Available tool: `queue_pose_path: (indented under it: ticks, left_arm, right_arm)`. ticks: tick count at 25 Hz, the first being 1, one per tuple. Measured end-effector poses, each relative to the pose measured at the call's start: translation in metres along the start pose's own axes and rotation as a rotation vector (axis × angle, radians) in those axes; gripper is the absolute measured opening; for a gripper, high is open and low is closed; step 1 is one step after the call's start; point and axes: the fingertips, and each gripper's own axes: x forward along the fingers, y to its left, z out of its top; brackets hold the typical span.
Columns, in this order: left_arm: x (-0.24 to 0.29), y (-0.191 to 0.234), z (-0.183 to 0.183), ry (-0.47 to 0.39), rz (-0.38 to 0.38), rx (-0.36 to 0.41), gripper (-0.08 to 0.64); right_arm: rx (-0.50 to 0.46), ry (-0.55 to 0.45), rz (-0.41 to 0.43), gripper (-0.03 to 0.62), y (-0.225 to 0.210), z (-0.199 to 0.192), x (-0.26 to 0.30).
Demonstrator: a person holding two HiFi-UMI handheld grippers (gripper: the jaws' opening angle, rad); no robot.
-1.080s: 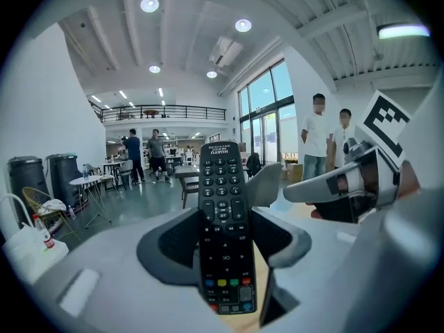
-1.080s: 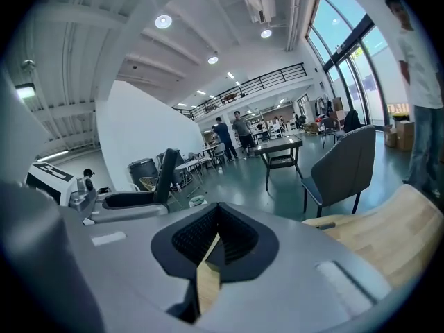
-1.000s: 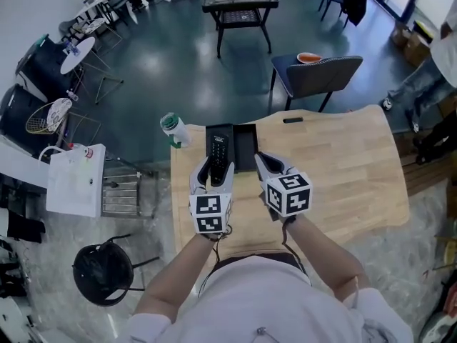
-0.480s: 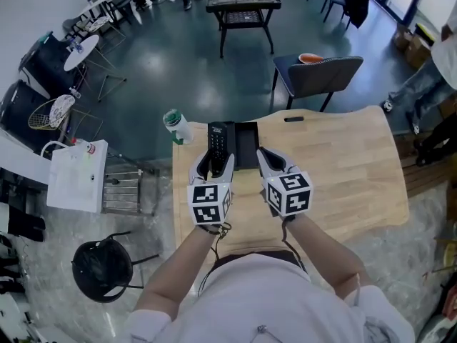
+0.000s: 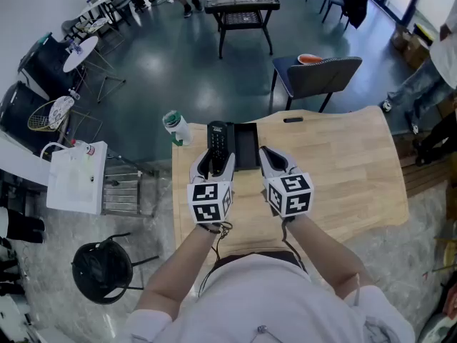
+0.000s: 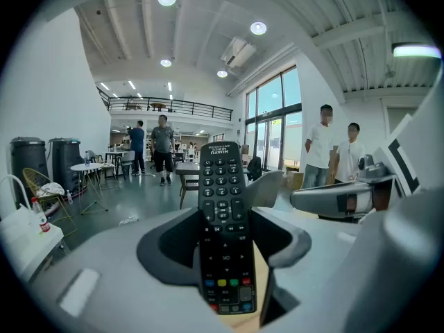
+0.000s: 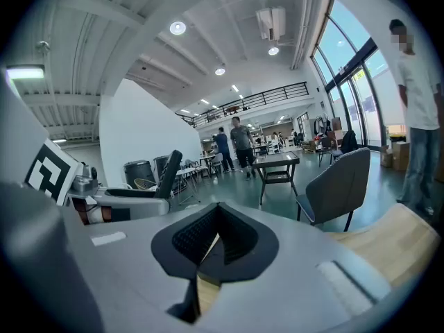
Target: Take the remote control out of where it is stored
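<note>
One hand-held gripper (image 5: 216,164), the left, clamps the remote control (image 6: 223,227).

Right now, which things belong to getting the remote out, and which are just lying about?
Job: remote control, clamped in the left hand-held gripper; black storage box; right hand-held gripper, shut, empty.
Lying about: green-capped bottle; small dark item on the table; chair with an orange bowl.
</note>
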Motion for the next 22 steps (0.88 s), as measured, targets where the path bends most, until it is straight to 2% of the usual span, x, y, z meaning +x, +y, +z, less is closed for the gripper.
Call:
queue_pose_path:
  ticks: [22]
  left_arm:
    - [0.011, 0.0, -0.007, 0.021, -0.015, 0.002, 0.235]
  right_arm:
    - [-0.002, 0.0, -0.037, 0.025, -0.005, -0.004, -0.001]
